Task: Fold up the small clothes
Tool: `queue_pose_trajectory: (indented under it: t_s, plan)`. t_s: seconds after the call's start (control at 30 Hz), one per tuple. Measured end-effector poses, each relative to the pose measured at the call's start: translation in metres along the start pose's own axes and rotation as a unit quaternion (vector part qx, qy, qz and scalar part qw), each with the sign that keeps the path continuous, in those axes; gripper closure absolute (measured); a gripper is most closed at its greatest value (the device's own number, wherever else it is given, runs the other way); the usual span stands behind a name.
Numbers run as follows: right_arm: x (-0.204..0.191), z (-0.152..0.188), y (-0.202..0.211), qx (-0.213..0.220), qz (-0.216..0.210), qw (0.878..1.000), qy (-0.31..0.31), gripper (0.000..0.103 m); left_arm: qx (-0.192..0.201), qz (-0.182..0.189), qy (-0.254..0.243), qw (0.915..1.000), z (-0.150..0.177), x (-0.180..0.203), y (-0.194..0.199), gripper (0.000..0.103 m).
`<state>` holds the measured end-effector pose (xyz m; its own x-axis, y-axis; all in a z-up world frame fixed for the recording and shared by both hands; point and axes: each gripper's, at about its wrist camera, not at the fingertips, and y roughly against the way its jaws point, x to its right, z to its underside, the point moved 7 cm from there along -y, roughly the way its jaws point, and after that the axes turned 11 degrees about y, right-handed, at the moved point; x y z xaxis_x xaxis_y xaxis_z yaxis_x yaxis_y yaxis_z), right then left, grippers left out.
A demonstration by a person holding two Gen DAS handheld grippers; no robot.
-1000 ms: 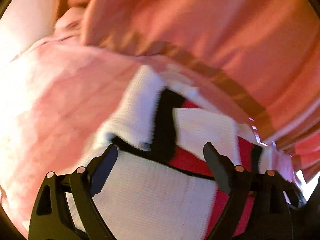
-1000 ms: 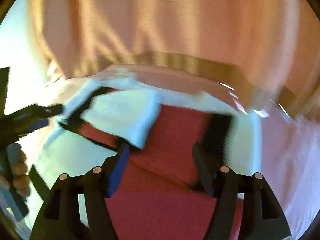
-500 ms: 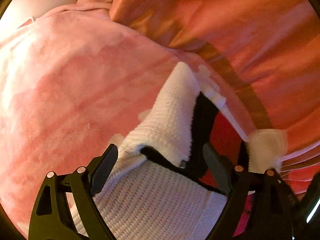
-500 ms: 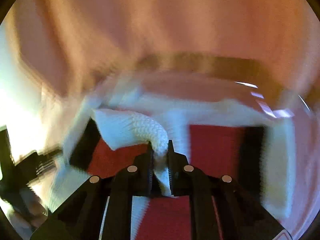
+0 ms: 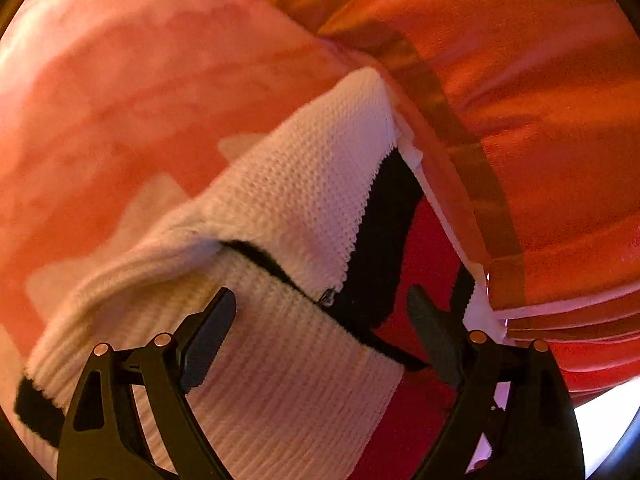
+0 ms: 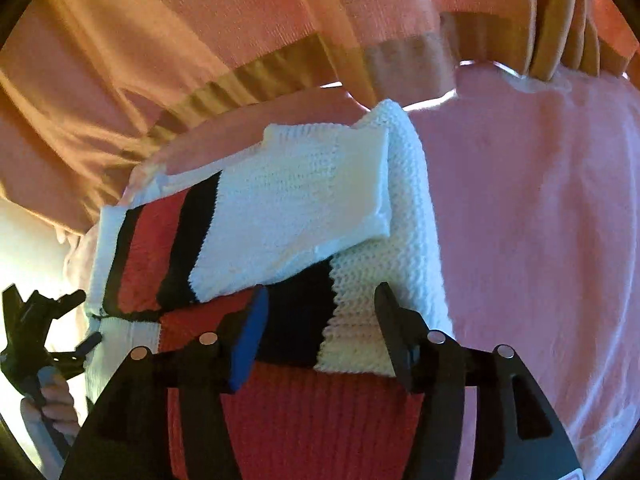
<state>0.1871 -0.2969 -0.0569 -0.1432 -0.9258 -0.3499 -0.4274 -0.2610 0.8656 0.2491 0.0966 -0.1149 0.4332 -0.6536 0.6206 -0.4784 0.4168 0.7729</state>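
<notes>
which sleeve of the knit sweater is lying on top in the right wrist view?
The sleeve folded in from the left, with black-red-black bands near its shoulder, lies on top. Its white cuff end overlaps the plain white-edged sleeve folded in from the right.

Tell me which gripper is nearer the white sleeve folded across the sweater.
Right. The right gripper hangs open just below the folded white sleeve, over the sweater. The left gripper, also open, sits off past the sweater's left edge.

Parted tongs point(image 5: 320, 344) over knit sweater point(image 5: 304, 208)
</notes>
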Motion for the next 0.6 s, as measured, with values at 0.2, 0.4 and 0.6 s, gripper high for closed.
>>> queue_pose_trajectory:
  t_s: [0.2, 0.4, 0.6]
  plan:
    - [0.004, -0.023, -0.019, 0.017, -0.006, 1.000, -0.005, 0.049, 0.084, -0.035, -0.035, 0.9952, -0.026, 0.010, 0.003, 0.032]
    - [-0.014, -0.037, -0.014, 0.054, -0.013, 0.998, 0.022, 0.097, 0.115, -0.096, -0.055, 0.9871, -0.044, -0.003, -0.005, 0.083]
    - [-0.032, -0.031, 0.004, 0.062, 0.001, 0.996, 0.067, 0.097, 0.125, -0.117, -0.050, 0.9839, -0.056, -0.015, -0.002, 0.085]
